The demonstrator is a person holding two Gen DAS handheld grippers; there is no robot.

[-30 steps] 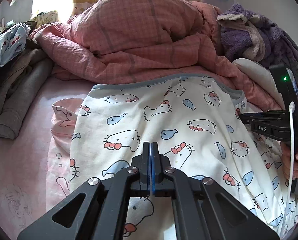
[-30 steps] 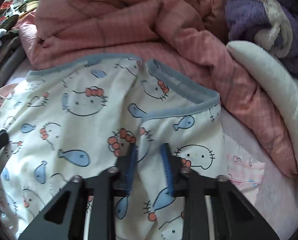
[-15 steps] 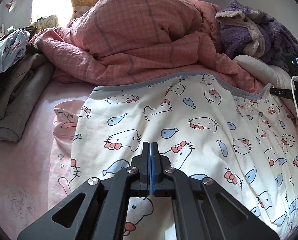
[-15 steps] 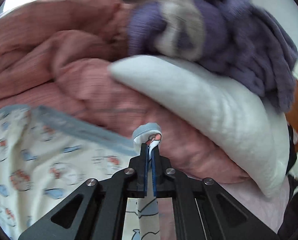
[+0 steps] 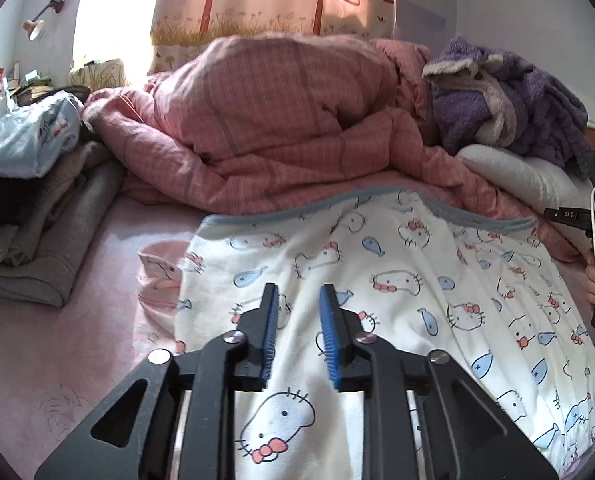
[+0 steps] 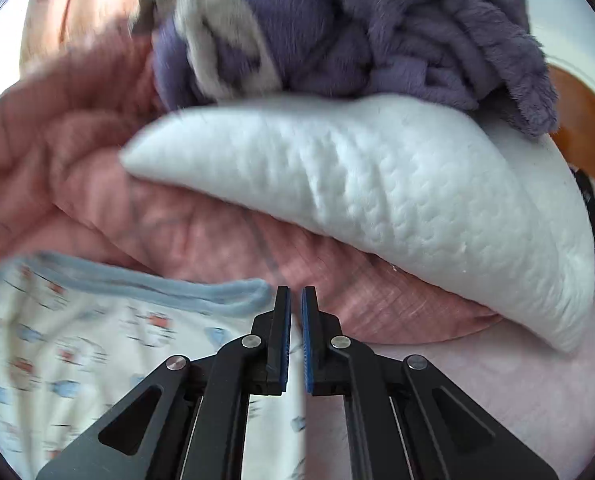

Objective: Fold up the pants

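The pants [image 5: 397, 292], white with a cat-and-fish print and a blue-grey waistband, lie spread flat on the pink bed [image 5: 57, 340], the waistband against the heaped pink quilt [image 5: 281, 128]. The left gripper [image 5: 297, 300] hovers over the cloth with its jaws moderately apart and nothing between the blue pads. The right gripper [image 6: 296, 300] sits at the waistband's right end, its jaws parted by a narrow gap and holding nothing; the waistband corner lies just left of them. Beyond are a white pillow [image 6: 397, 200] and a purple robe [image 6: 377, 28].
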